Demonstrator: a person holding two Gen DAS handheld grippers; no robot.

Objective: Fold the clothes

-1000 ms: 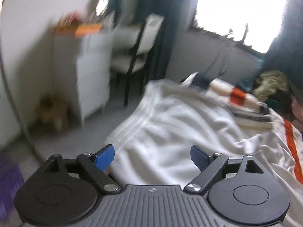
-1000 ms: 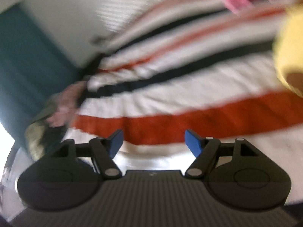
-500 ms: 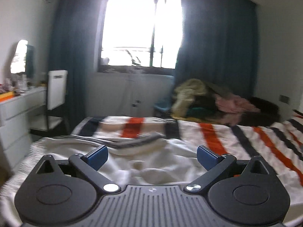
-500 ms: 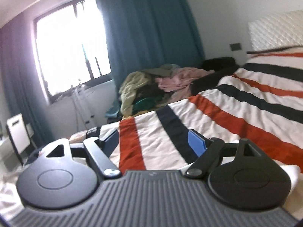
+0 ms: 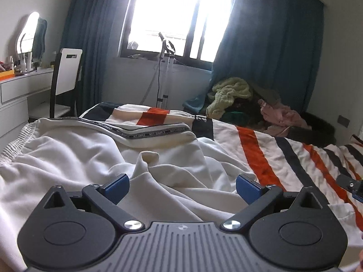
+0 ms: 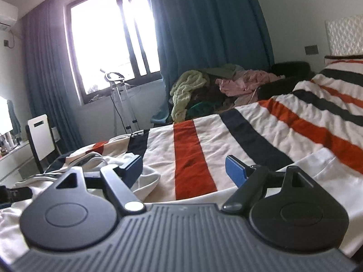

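Observation:
A cream garment (image 5: 86, 151) with a black lettered trim band lies crumpled across the near part of the striped bed (image 5: 256, 156). My left gripper (image 5: 182, 187) hovers just above its folds, open, with nothing between the blue pads. In the right wrist view the same cream garment (image 6: 145, 181) reaches in from the left, and my right gripper (image 6: 183, 170) stands open over the bedspread's (image 6: 247, 136) orange stripe. A tip of the right gripper (image 5: 355, 187) shows at the right edge of the left wrist view.
A heap of unfolded clothes (image 5: 229, 93), yellow-green, pink and dark, is piled at the far side of the bed under the blue curtain. A white chair (image 5: 65, 77) and dresser (image 5: 15, 95) stand to the left. A stand (image 5: 165, 68) rises before the window.
Both grippers have swung from blurred side views to level views over the bed facing the window. They have come lower and closer to the cream garment, still open.

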